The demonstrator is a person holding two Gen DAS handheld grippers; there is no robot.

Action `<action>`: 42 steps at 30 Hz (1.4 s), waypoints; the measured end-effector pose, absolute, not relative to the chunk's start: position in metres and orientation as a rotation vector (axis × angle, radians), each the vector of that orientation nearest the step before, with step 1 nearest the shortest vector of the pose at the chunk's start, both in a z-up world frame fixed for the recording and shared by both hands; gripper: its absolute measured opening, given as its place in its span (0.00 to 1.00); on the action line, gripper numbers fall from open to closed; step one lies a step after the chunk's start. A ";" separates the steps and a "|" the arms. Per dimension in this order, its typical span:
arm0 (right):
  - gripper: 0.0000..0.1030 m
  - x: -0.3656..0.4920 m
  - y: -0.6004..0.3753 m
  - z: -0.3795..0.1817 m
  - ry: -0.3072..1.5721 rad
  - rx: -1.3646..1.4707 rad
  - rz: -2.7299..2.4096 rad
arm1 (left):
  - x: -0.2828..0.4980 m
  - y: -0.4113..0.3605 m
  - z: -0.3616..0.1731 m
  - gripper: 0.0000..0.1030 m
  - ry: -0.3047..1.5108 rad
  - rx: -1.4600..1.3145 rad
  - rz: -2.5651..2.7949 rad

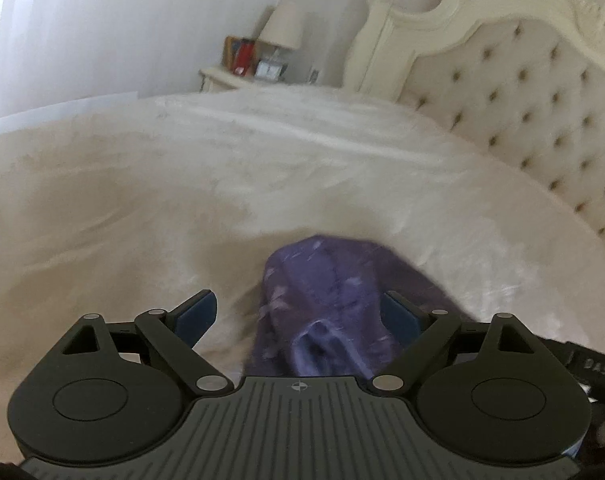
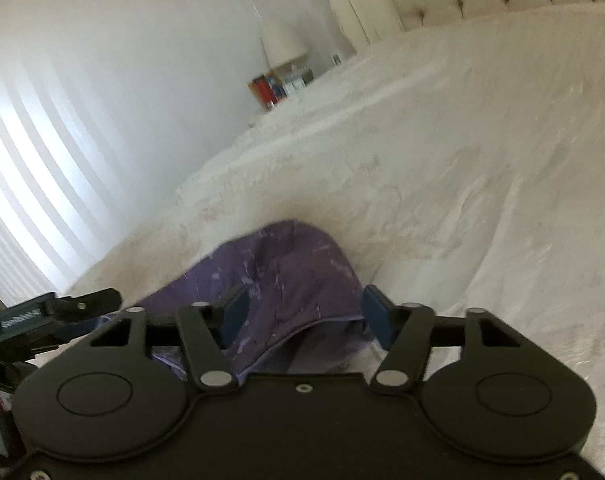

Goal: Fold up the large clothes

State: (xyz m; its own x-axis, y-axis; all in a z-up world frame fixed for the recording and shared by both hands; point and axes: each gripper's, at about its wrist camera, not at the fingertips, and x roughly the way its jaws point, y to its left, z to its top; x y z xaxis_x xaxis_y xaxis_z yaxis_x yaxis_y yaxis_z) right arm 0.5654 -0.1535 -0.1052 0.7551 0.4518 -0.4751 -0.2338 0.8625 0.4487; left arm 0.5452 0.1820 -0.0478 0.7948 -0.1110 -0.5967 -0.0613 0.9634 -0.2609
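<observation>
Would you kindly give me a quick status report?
Both claws, left and right, open. Purple garment bunched on bed between them. Nothing in the way.

left gripper (image 1: 304, 314) black, ribbed | right gripper (image 2: 304, 314) black | blue pads (image 1: 196, 316)
</observation>
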 end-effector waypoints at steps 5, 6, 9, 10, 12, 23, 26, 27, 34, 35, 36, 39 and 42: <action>0.27 0.577 -0.151 -0.131 0.682 0.366 0.312 | 0.559 0.204 -0.086 0.83 0.763 -0.287 0.072; 0.21 0.578 -0.154 -0.137 0.692 0.385 0.302 | 0.558 0.212 -0.094 0.81 0.788 -0.304 0.093; 0.06 0.579 -0.167 -0.154 0.720 0.432 0.277 | 0.555 0.228 -0.111 0.75 0.811 -0.334 0.100; 0.06 0.579 -0.170 -0.158 0.730 0.438 0.269 | 0.553 0.229 -0.112 0.75 0.805 -0.329 0.091; 0.06 0.579 -0.175 -0.163 0.742 0.451 0.273 | 0.550 0.227 -0.111 0.75 0.799 -0.309 0.083; 0.77 0.573 -0.221 -0.150 0.572 0.820 0.327 | 0.550 0.230 -0.089 0.90 0.732 -0.491 -0.056; 0.76 0.583 -0.208 -0.146 0.610 0.776 0.381 | 0.557 0.221 -0.099 0.89 0.801 -0.463 -0.087; 0.74 0.585 -0.202 -0.145 0.621 0.753 0.397 | 0.558 0.218 -0.104 0.87 0.826 -0.451 -0.094; 0.15 0.576 -0.167 -0.129 0.638 0.514 0.426 | 0.527 0.191 -0.085 0.09 0.672 -0.188 -0.162; 0.15 0.570 -0.170 -0.125 0.617 0.520 0.429 | 0.518 0.190 -0.079 0.09 0.634 -0.169 -0.161; 0.15 0.563 -0.174 -0.121 0.599 0.523 0.437 | 0.510 0.189 -0.073 0.09 0.600 -0.167 -0.169; 0.15 0.536 -0.185 -0.110 0.552 0.482 0.485 | 0.474 0.184 -0.055 0.09 0.488 -0.133 -0.188; 0.15 0.502 -0.191 -0.097 0.491 0.423 0.547 | 0.424 0.174 -0.044 0.09 0.359 -0.044 -0.234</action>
State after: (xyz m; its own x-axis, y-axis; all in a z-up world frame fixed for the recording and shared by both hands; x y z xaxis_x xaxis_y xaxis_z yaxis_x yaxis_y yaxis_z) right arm 0.5016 -0.1906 -0.0967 0.7457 0.5813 -0.3257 -0.3854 0.7750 0.5008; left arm 0.4245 0.1736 -0.0436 0.9095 -0.2342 -0.3434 0.2187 0.9722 -0.0839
